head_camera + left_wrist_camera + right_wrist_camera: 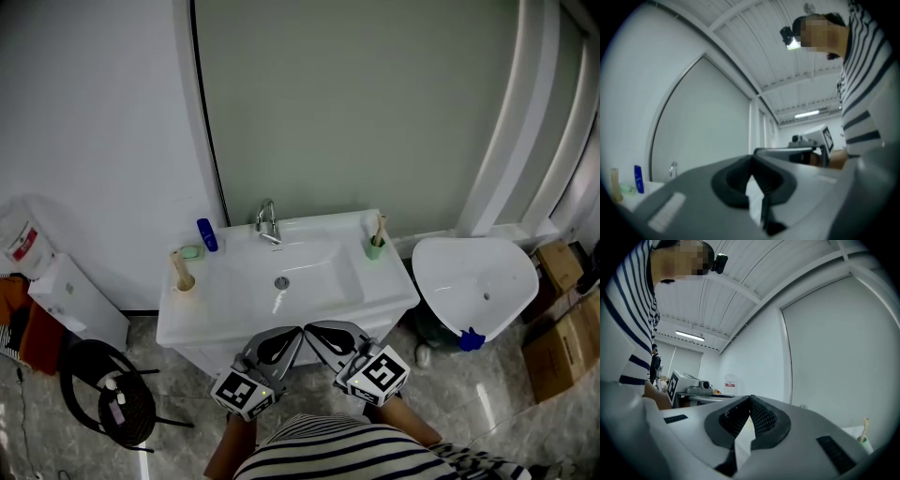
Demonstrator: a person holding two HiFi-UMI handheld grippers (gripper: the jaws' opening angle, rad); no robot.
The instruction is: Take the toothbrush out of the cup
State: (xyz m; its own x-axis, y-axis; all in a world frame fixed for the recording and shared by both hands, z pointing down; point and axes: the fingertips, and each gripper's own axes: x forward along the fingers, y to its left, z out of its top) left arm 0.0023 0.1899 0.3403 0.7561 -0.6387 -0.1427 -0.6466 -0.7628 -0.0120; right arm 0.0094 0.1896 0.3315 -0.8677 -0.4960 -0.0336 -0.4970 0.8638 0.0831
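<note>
A green cup (pixel 374 250) with a wooden toothbrush (pixel 380 228) standing in it sits on the back right corner of the white washbasin (pixel 192 323). The right gripper view shows the toothbrush (pixel 865 427) at its lower right edge. Both grippers hover at the basin's front edge, well short of the cup. My left gripper (pixel 297 331) and right gripper (pixel 310 329) are shut and empty, with their tips almost touching each other. The jaws meet in the left gripper view (pixel 752 160) and in the right gripper view (pixel 750 398).
A faucet (pixel 267 223) stands at the basin's back. A blue bottle (pixel 207 234), a green dish (pixel 191 251) and a tan holder (pixel 181 271) are on the left rim. A white floor fixture (pixel 473 277) and cardboard boxes (pixel 562 328) lie right; a black stool (pixel 112 394) left.
</note>
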